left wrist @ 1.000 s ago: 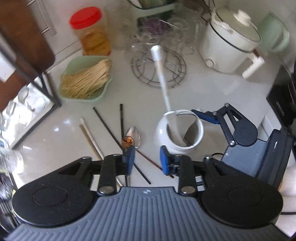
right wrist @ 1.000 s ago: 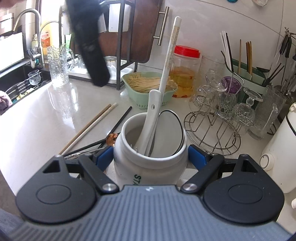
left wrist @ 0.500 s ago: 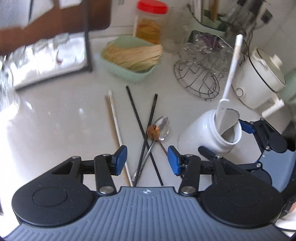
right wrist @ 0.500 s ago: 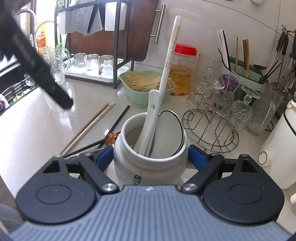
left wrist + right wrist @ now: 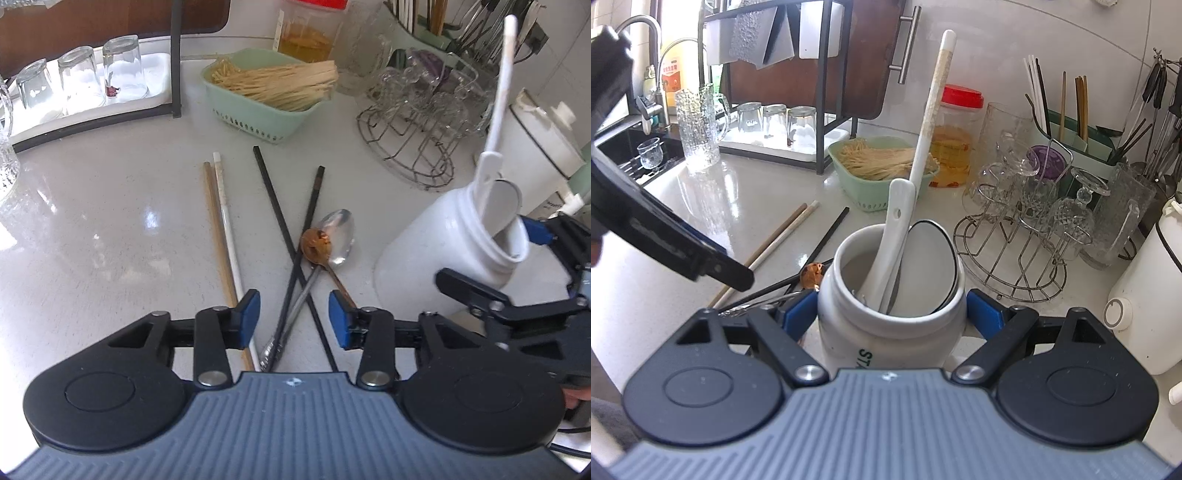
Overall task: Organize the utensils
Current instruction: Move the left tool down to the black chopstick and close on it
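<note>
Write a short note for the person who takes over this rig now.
Left hand-held gripper: open, holds nothing, low over the crossed utensils.
Right hand-held gripper: shut on the jar.
Done: white spoon and one chopstick stand in the jar.
Left on the counter: two light chopsticks, two black chopsticks, metal spoon, brown spoon.

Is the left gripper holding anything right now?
No. The left gripper is open, its fingers apart above the crossed black chopsticks and metal spoon on the counter.
</note>
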The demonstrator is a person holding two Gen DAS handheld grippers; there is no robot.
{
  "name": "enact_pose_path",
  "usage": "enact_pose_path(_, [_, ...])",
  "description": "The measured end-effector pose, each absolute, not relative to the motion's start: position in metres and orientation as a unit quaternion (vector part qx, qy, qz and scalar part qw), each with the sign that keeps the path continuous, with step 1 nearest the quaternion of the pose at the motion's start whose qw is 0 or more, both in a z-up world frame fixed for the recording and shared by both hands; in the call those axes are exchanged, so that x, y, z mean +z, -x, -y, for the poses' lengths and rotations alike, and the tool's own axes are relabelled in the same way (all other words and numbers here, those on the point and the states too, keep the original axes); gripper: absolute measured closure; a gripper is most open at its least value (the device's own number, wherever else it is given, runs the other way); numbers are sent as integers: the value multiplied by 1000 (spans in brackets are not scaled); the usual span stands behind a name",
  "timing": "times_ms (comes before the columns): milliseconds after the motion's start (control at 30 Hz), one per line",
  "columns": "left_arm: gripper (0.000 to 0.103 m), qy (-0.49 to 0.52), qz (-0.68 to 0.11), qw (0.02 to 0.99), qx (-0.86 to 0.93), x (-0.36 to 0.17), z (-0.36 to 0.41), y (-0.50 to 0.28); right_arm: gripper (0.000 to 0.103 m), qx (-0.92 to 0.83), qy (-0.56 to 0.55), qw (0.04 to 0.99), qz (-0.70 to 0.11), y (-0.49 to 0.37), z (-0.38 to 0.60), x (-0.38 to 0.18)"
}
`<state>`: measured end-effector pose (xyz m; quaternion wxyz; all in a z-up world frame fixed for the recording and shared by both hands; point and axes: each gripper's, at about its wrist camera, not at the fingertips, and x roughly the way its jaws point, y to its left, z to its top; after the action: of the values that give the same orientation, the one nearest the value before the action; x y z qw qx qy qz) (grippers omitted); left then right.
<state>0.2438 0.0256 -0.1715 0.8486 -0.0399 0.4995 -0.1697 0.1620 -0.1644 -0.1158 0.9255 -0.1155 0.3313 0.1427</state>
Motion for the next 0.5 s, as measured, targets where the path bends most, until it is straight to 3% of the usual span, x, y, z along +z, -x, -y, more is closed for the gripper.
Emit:
enact_pose_path(33, [66,39,-501,848,-169,-176,-25,-247,13,143,115,926,-331,-162,164,-116])
enact_pose_path(200, [78,33,-504,844,-182,-192,-19,-263,13,142,111,928,-326,-161,165,-117])
enact_pose_path(500, [87,2,-506,840,-196,-201,-5,-279,13,138,108,928,-329,-161,165,-117])
